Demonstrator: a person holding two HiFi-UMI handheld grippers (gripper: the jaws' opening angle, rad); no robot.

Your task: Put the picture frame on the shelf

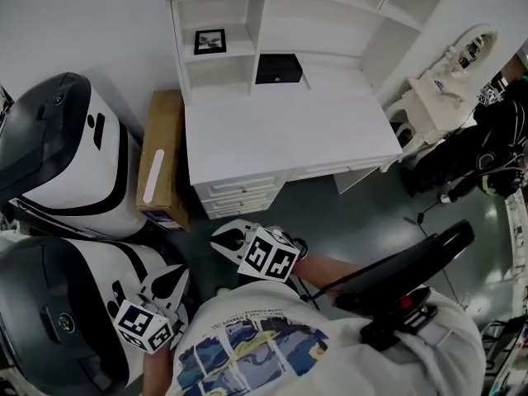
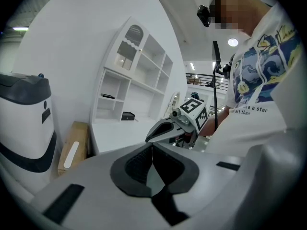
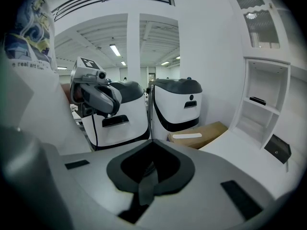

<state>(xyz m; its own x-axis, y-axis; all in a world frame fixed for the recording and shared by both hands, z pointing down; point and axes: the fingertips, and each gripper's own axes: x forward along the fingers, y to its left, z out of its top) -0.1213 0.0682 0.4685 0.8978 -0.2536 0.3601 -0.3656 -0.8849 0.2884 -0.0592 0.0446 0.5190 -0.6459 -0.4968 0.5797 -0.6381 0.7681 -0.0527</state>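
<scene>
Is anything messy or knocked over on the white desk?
Nothing looks spilled or broken. The only odd bit is that the frame lies flat on its shelf instead of standing up. The black box just sits at the back of the desk.

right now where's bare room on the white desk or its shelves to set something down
The white desk top is bare all across in front of the small black box. The shelf cubby under the black picture frame looks empty too. Left of the desk is crowded: brown cardboard box, two white-and-black machines.
</scene>
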